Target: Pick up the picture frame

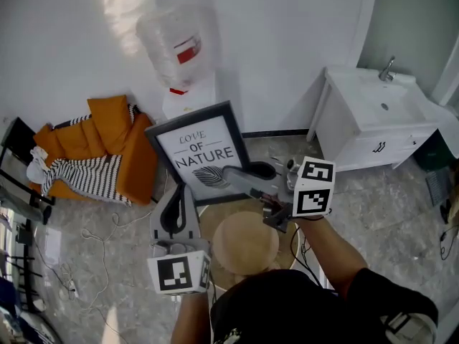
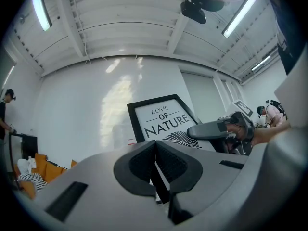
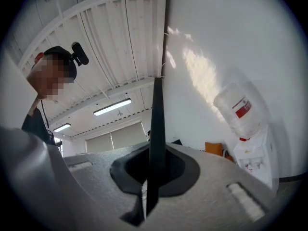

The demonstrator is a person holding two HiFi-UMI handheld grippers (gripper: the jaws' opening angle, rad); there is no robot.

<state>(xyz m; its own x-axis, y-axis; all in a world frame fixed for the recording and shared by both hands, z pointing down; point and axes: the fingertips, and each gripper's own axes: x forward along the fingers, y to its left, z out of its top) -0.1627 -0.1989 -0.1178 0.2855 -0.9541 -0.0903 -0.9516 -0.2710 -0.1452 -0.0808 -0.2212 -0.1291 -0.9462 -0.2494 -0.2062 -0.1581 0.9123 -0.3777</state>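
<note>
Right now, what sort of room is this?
Probably a staged, home-like room: a white sink cabinet, a water dispenser and orange cushions heaped beside it.

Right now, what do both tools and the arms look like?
Left tool and right tool: grey bodies, black textured pads, tapered jaws. Each carries a white cube with black square markers. Black short sleeve on the right arm.

Both handheld grippers clamped, forearms reaching forward.
Grey left gripper (image 1: 179,192) and grey right gripper (image 1: 231,175) point roughly level, each with jaws pinched tight on an edge of the black-rimmed picture frame (image 1: 204,138).
</note>
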